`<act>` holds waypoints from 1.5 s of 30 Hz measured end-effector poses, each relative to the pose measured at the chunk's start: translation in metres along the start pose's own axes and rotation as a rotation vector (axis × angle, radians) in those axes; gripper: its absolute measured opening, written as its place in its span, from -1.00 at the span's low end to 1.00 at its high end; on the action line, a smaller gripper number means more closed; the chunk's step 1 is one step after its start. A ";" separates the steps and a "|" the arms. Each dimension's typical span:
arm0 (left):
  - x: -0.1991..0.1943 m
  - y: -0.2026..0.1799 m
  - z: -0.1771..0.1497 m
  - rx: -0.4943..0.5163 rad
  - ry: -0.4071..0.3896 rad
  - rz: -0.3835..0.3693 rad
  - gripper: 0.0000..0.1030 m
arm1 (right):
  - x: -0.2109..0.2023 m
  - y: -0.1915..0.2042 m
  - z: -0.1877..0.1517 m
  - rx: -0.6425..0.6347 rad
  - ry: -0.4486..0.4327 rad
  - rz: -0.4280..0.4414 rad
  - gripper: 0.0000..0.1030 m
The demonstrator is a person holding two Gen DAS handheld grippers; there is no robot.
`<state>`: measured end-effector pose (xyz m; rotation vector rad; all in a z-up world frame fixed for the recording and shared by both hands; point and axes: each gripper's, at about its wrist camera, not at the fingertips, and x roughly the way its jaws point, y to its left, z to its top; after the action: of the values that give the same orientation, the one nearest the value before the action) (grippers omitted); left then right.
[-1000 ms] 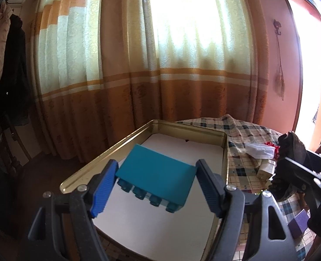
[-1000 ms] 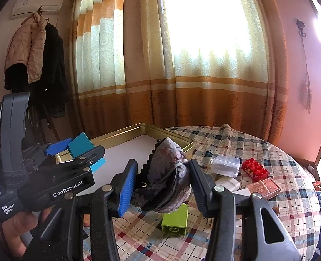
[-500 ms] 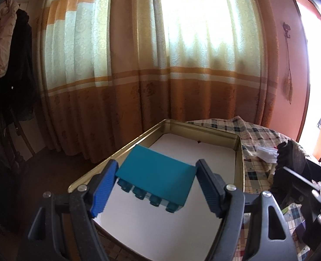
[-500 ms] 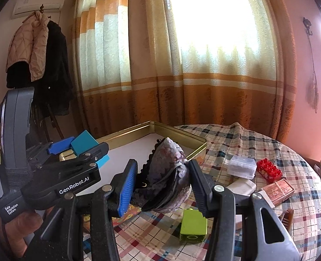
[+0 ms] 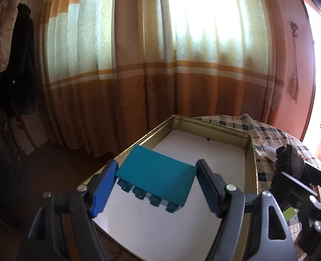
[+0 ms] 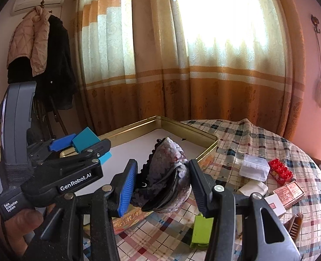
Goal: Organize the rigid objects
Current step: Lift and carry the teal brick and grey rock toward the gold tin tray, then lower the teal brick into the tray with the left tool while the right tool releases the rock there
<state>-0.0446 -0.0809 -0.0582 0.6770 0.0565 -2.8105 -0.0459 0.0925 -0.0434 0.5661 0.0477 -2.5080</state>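
Observation:
My left gripper (image 5: pixel 157 175) is shut on a teal building brick (image 5: pixel 156 173), studs facing down, held above the gold tin tray (image 5: pixel 212 126) with its white floor. In the right wrist view the same brick (image 6: pixel 85 141) shows at the left over the tray (image 6: pixel 188 130). My right gripper (image 6: pixel 162 179) is shut on a dark sequined hair claw clip (image 6: pixel 168 171), hanging over the tray's near right corner. That clip (image 5: pixel 290 161) appears at the right edge of the left wrist view.
On the plaid tablecloth (image 6: pixel 258 134) lie a clear plastic box (image 6: pixel 255 167), a red brick (image 6: pixel 280 171), a copper-pink box (image 6: pixel 288 194), a white box (image 6: pixel 253 188) and a lime-green brick (image 6: pixel 201 229). Curtains hang behind; coats (image 6: pixel 40 50) hang at the left.
Both grippers have drifted left across the table with their objects still held; the tray now sits further right in both views. The grips are unchanged.

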 end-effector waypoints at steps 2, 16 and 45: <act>0.003 0.002 0.002 -0.003 0.010 0.000 0.43 | 0.002 0.001 0.002 -0.001 0.005 0.003 -0.01; 0.020 0.006 0.017 0.015 0.086 -0.012 0.43 | 0.029 0.004 0.021 -0.002 0.076 0.028 -0.01; 0.098 -0.010 0.062 0.242 0.351 0.034 0.46 | 0.132 -0.014 0.032 0.004 0.334 0.028 0.39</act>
<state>-0.1586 -0.0997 -0.0471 1.2085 -0.2329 -2.6564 -0.1650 0.0310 -0.0695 0.9747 0.1590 -2.3616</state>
